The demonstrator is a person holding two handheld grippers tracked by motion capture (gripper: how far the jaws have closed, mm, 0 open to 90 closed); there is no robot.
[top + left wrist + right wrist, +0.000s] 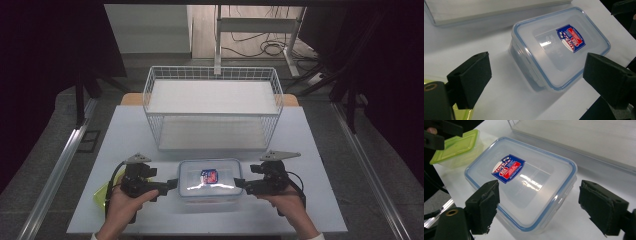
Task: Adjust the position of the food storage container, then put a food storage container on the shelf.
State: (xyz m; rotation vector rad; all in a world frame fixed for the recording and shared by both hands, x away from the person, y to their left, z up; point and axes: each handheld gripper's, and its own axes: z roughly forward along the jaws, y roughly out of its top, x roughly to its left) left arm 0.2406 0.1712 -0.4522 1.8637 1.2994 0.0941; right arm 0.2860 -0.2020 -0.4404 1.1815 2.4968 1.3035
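Both tools, left (172, 184) and right (239, 183), gape wide, flanking the clear box (210, 183) untouched.

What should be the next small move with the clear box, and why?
Probably close both grippers on the ends of the clear box: the left gripper and right gripper flank it with jaws open, and the wire basket stands behind.

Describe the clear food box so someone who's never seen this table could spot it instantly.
Start at the white wire basket at the back of the table; just in front of it, near the front edge, lies the clear rectangular box between the two open tongs. Its lid has a blue rim and a blue-and-red sticker, unlike the smaller green-lidded container beside it on the left.
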